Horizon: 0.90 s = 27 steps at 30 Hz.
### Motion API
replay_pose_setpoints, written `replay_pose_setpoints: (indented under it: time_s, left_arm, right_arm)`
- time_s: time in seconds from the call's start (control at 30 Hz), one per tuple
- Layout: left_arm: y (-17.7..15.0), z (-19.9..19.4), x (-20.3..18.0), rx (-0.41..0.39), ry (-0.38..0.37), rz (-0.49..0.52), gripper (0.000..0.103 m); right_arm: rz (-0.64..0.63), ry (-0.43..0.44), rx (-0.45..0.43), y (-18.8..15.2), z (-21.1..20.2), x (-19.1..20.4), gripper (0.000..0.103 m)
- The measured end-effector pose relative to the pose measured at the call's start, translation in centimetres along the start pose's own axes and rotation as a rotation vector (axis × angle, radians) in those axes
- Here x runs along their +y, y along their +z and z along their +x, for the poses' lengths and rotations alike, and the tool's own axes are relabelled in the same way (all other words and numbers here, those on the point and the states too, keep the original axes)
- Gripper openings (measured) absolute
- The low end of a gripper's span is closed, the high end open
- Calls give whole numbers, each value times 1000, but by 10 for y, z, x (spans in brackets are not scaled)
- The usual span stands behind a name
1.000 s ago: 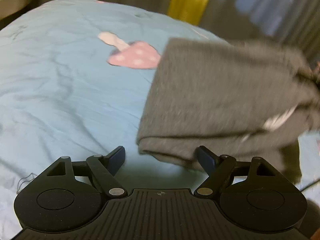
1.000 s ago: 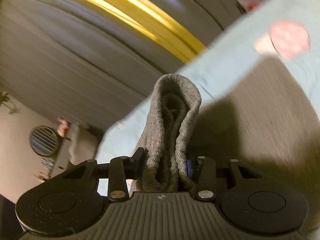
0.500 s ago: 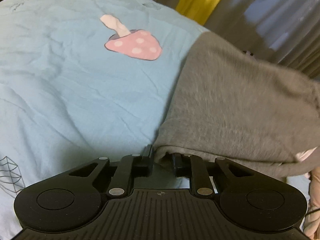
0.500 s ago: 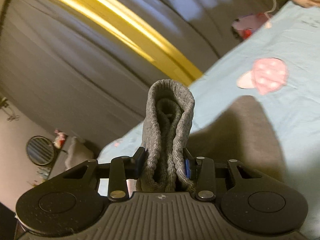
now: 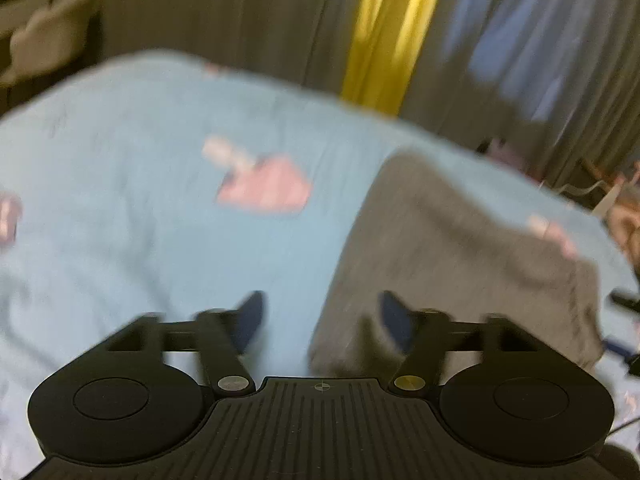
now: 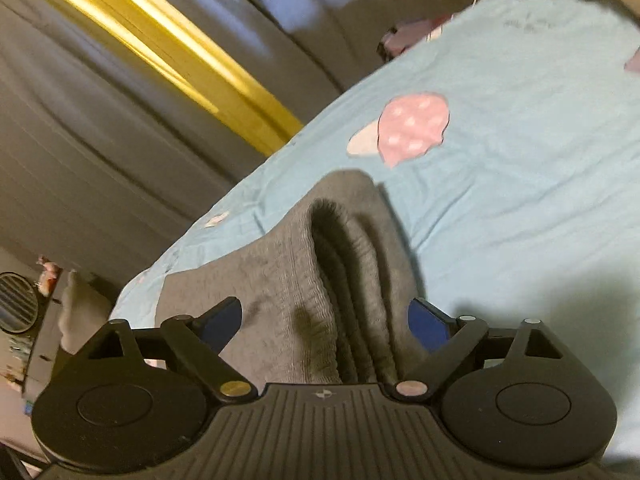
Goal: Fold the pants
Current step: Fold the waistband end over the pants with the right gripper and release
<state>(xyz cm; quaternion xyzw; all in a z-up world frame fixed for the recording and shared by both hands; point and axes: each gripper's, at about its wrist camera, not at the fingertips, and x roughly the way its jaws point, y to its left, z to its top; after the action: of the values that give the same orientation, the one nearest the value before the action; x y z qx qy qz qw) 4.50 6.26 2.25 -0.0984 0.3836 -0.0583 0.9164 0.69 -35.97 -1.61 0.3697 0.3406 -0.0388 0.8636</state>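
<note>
Grey pants (image 5: 460, 256) lie folded on a light blue bed sheet (image 5: 140, 200), right of centre in the blurred left wrist view. My left gripper (image 5: 320, 316) is open, just above the near left corner of the pants, holding nothing. In the right wrist view the ribbed waistband end of the pants (image 6: 332, 280) lies bunched between the open fingers of my right gripper (image 6: 324, 320); the fingers stand apart from the cloth.
A pink mushroom print (image 5: 264, 188) marks the sheet left of the pants; it also shows in the right wrist view (image 6: 408, 128). Grey curtains with a yellow strip (image 5: 392, 32) hang behind the bed. Furniture and a round fan (image 6: 16, 304) stand at the far left.
Both grippers have opened and let go of the pants. The left gripper has pulled back from the pants' corner. The waistband has dropped from upright to lying on the bed.
</note>
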Motion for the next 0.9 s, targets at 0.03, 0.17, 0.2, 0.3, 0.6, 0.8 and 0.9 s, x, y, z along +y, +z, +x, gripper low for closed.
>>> replay_pose_setpoints:
  time_s: [0.03,0.17,0.2,0.3,0.6,0.8,0.9]
  left_arm:
    - [6,-5,-4,-34,-11,9,90]
    - [23,12,-19,-21,-54,107,93]
    - [24,24,-21,13,-55,138,93]
    - [23,64,-22,114,-85,180,92]
    - [34,153,-14,267,-303,126,93]
    - [48,177,-34,249,-280,159,70]
    - [54,166,-31,210,-313,109,35]
  right_arm:
    - [-13,-3,15,-2,5,1,92]
    - [-93,-7,103,-12,25,8,99]
    - [-122,-27,121,-13,31,9,99]
    - [-165,-88,132,-12,41,5,99]
    - [-96,80,221,8,77,-26,99]
    - [-85,122,194,17,99,-22,76]
    - [-116,109,175,16,94,-11,66]
